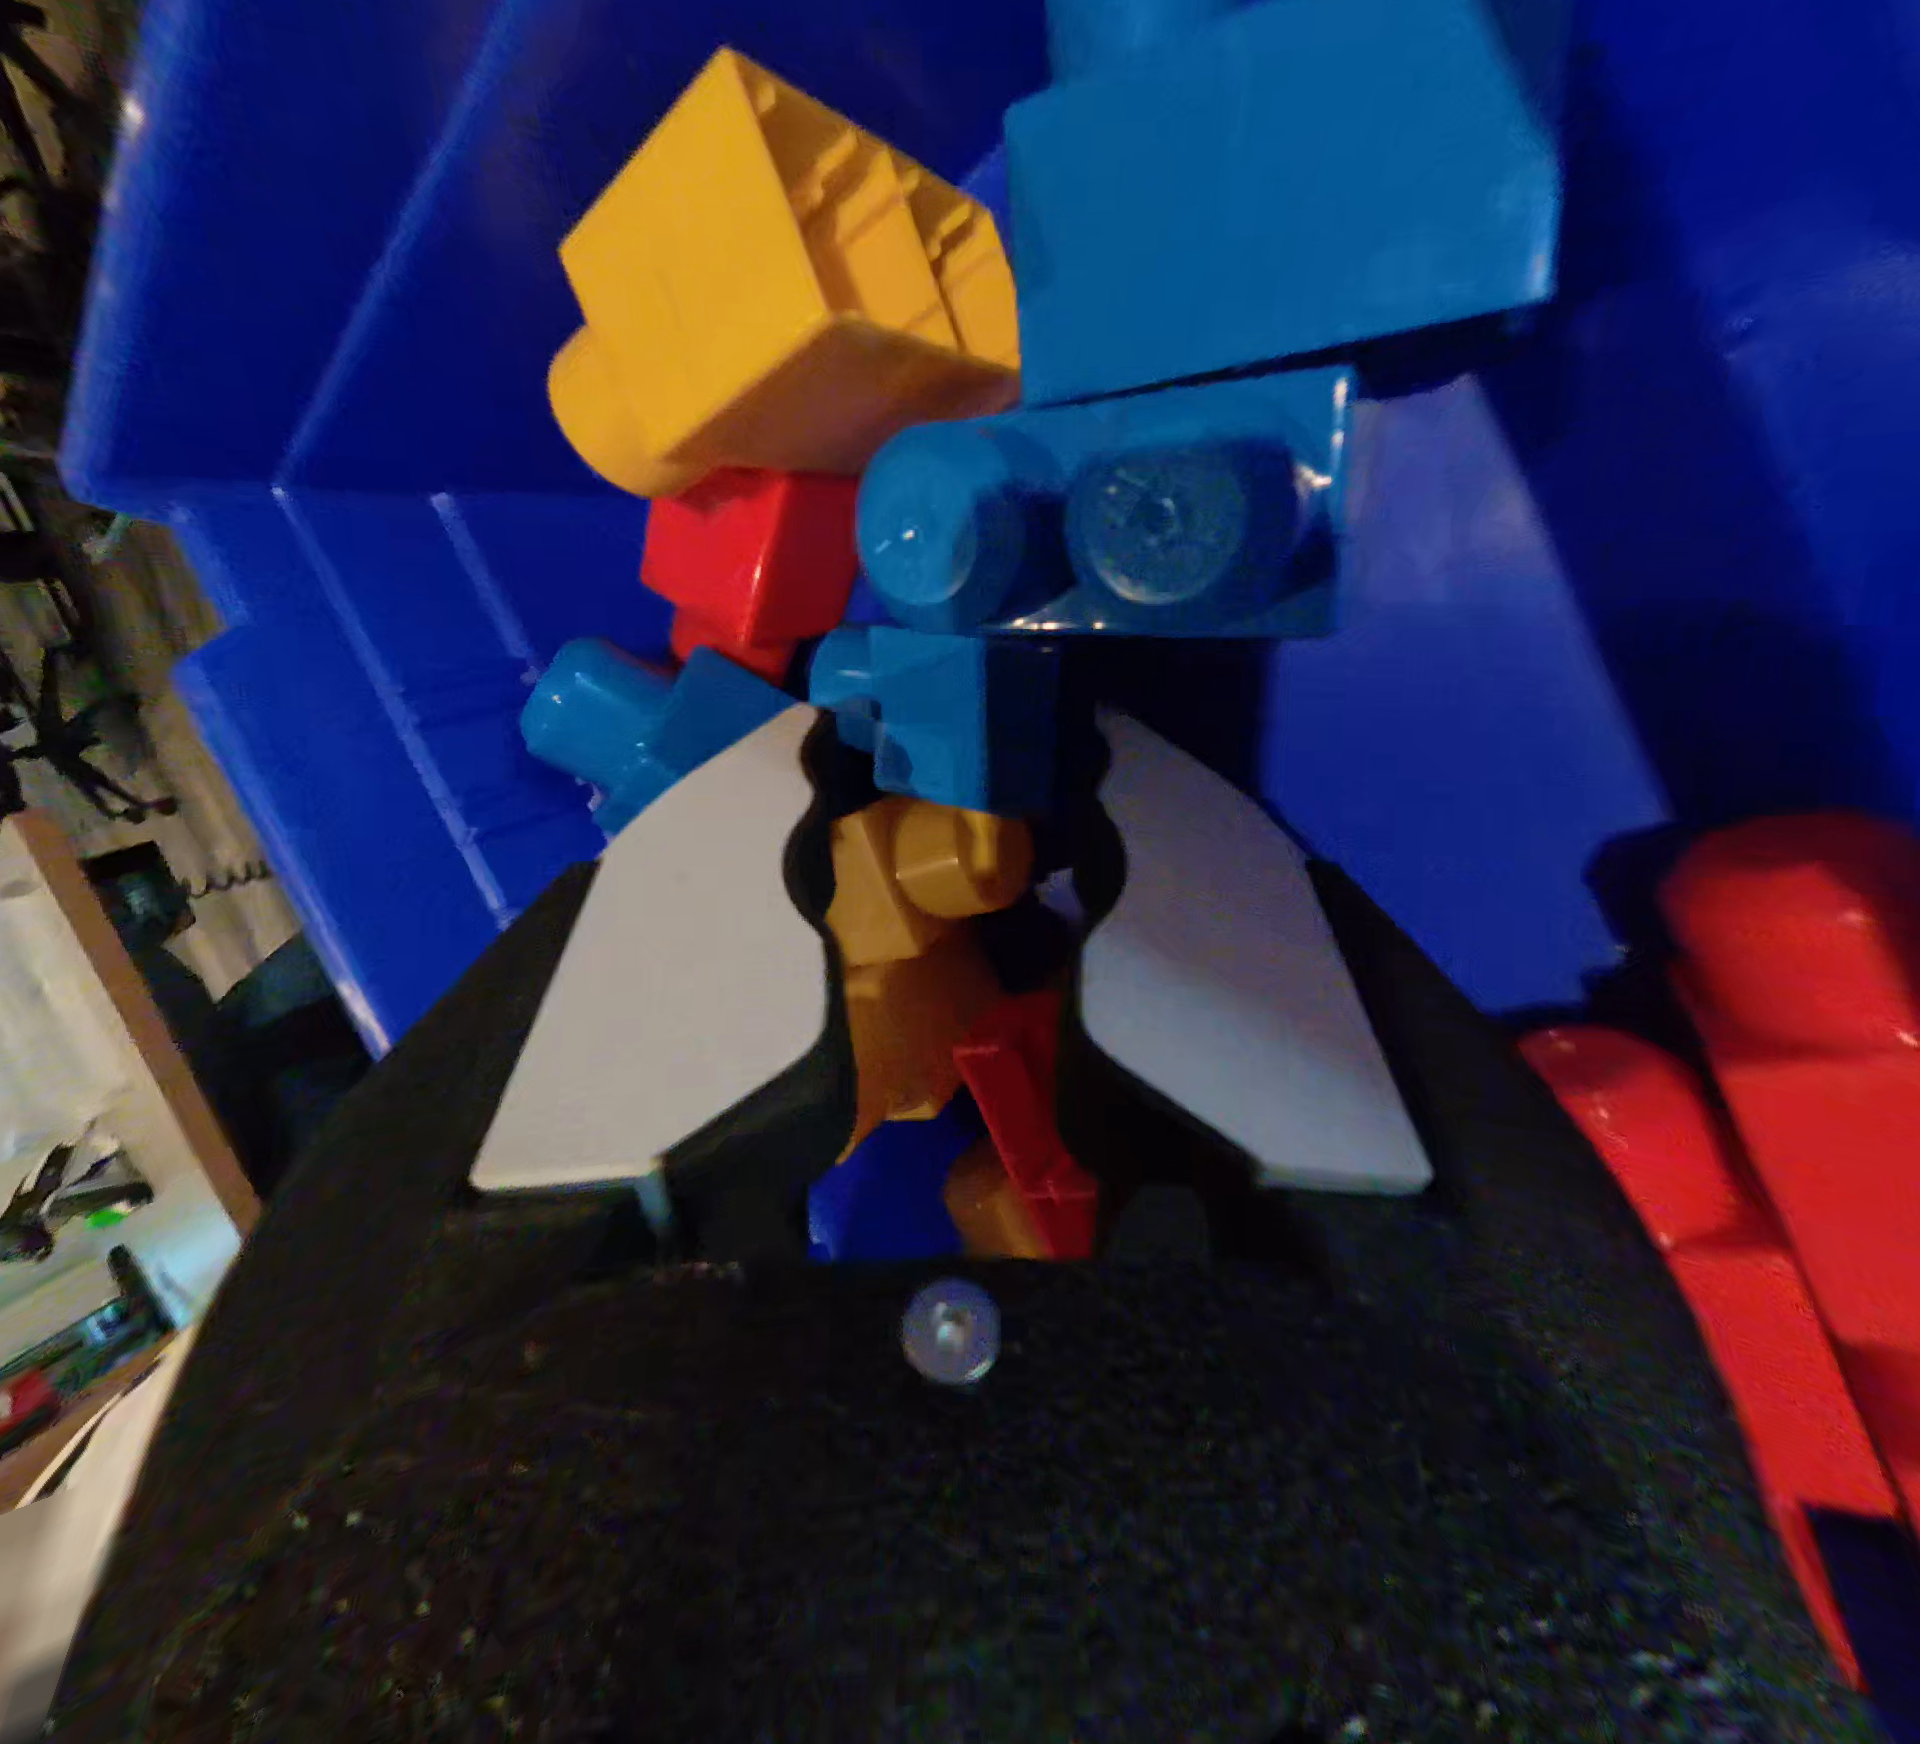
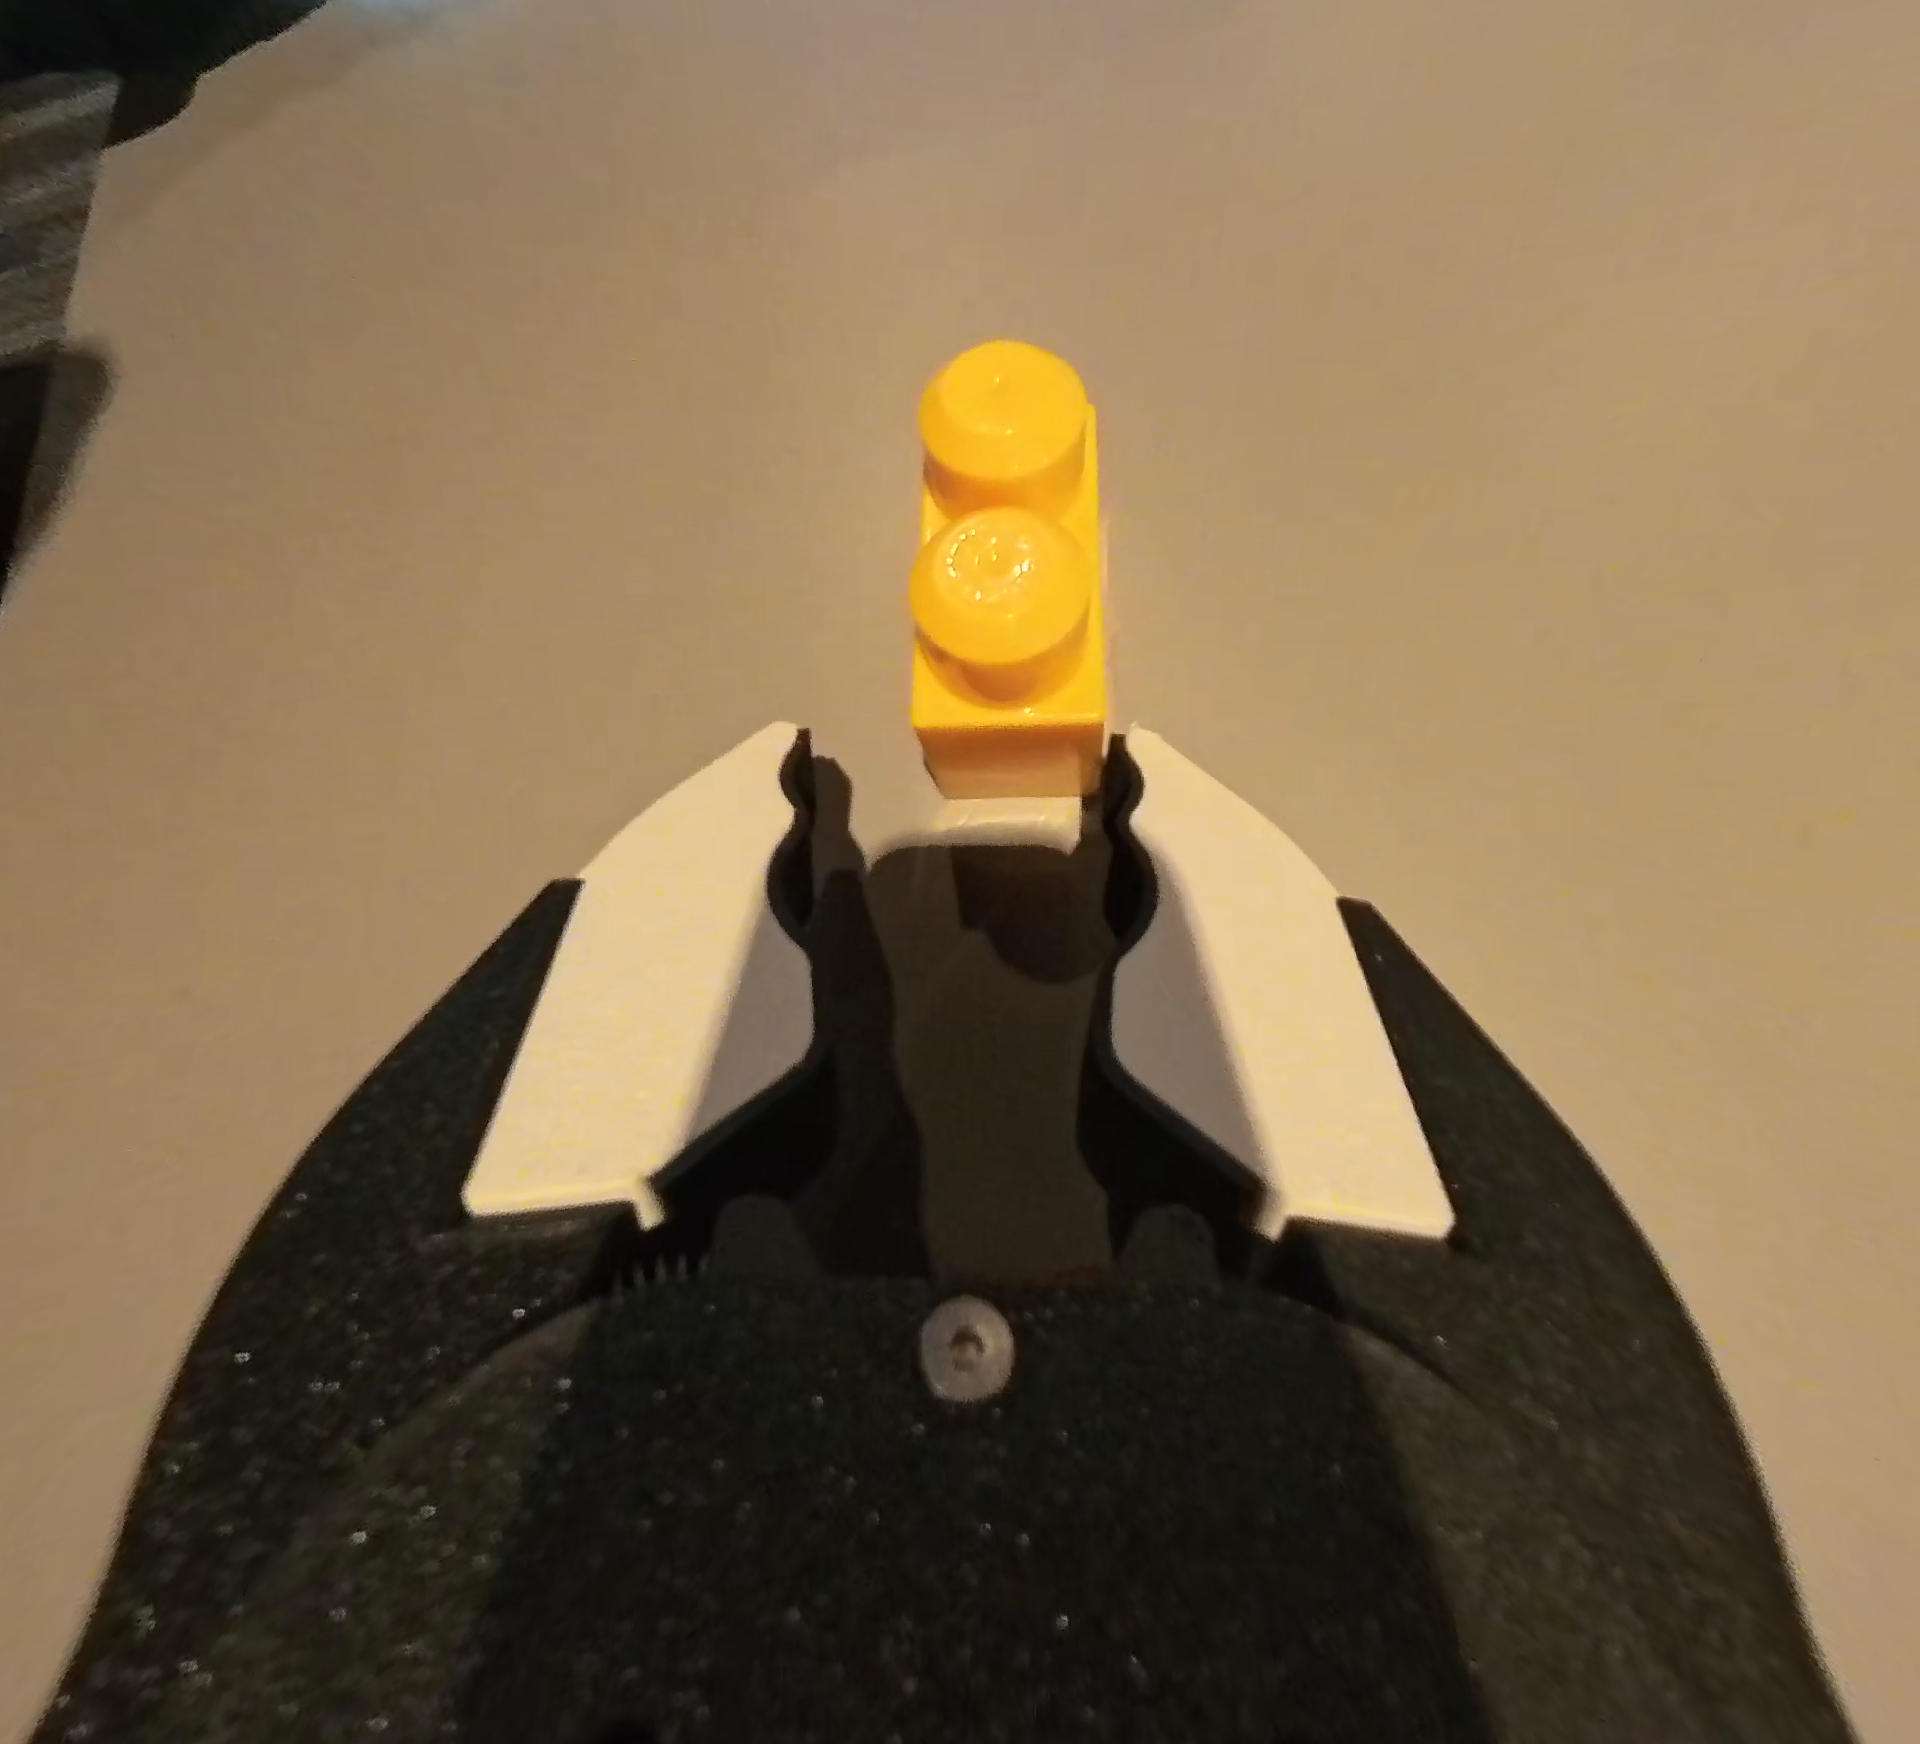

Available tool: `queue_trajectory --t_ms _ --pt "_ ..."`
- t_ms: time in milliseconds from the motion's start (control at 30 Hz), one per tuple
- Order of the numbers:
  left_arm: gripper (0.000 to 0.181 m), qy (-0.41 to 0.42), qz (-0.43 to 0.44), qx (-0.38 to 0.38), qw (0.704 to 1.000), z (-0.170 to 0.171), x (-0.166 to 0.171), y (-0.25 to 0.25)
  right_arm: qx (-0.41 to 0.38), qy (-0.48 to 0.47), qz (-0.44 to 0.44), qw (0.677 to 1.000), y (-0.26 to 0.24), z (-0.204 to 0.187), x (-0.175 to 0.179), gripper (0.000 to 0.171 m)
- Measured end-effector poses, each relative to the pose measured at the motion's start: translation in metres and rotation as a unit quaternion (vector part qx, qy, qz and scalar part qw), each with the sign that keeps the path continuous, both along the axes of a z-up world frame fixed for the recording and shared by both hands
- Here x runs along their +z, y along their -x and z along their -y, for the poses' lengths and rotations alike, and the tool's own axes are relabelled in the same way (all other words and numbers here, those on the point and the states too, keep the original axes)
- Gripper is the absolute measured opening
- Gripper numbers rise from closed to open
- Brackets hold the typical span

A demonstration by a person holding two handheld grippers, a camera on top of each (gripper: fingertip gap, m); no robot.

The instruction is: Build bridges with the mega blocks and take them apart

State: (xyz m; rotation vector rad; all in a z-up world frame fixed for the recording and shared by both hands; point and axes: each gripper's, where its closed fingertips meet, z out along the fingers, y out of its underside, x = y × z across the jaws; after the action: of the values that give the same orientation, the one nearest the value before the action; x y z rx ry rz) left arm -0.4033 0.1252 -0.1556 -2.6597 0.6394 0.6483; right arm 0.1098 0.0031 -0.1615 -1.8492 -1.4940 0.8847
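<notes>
In the left wrist view my left gripper (image 1: 954,733) is inside a blue bin (image 1: 395,323) and points into a heap of mega blocks. It is open, with its white fingers (image 1: 675,946) on either side of a small blue block (image 1: 940,723); I cannot tell if they touch it. Beyond lie a two-stud blue block (image 1: 1112,531), a bigger blue block (image 1: 1278,198), a yellow block (image 1: 769,292) and a red one (image 1: 743,551). In the right wrist view my right gripper (image 2: 961,749) is open behind a yellow two-stud block (image 2: 1003,572) standing on the table (image 2: 520,344).
More blocks lie under the left gripper: a yellow one (image 1: 920,915) and a thin red piece (image 1: 1023,1123). Large red blocks (image 1: 1766,1071) sit at the bin's right. Outside the bin's left wall is dim room clutter (image 1: 62,551). A dark edge borders the table at the far left (image 2: 62,136). The left gripper's tips are roughly 55 centimetres from the right gripper's. My right tips are about 50 centimetres from the yellow block (image 1: 769,292), my left tips only 7 centimetres.
</notes>
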Motion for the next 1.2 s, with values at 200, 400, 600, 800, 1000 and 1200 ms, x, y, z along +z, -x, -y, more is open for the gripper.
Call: queue_trajectory --t_ms 200,400,600,800,1000,1200 --pt "0.001 -0.055 -0.038 0.017 0.998 0.002 0.014 0.01 0.004 0.0 -0.012 1.0 -0.001 0.001 0.003 0.054" --pt "0.001 -0.201 0.032 0.02 0.979 0.024 0.085 -0.019 0.005 0.006 -0.033 0.999 -0.003 0.001 0.009 0.055" --pt "0.0 -0.36 0.343 -0.204 0.843 0.041 0.183 -0.19 0.003 -0.018 -0.072 0.997 -0.004 -0.002 0.032 0.054" --pt "0.0 -0.321 0.601 -0.384 0.623 0.075 0.185 -0.376 -0.009 -0.034 -0.201 0.979 0.001 0.001 0.083 0.055" --pt "0.0 -0.395 0.46 -0.469 0.643 0.091 0.141 -0.468 -0.003 0.199 -0.33 0.923 0.004 0.01 0.114 0.063" --pt "0.001 -0.451 0.316 -0.535 0.641 0.109 0.133 -0.497 0.008 0.331 -0.37 0.868 0.003 0.011 0.119 0.065"
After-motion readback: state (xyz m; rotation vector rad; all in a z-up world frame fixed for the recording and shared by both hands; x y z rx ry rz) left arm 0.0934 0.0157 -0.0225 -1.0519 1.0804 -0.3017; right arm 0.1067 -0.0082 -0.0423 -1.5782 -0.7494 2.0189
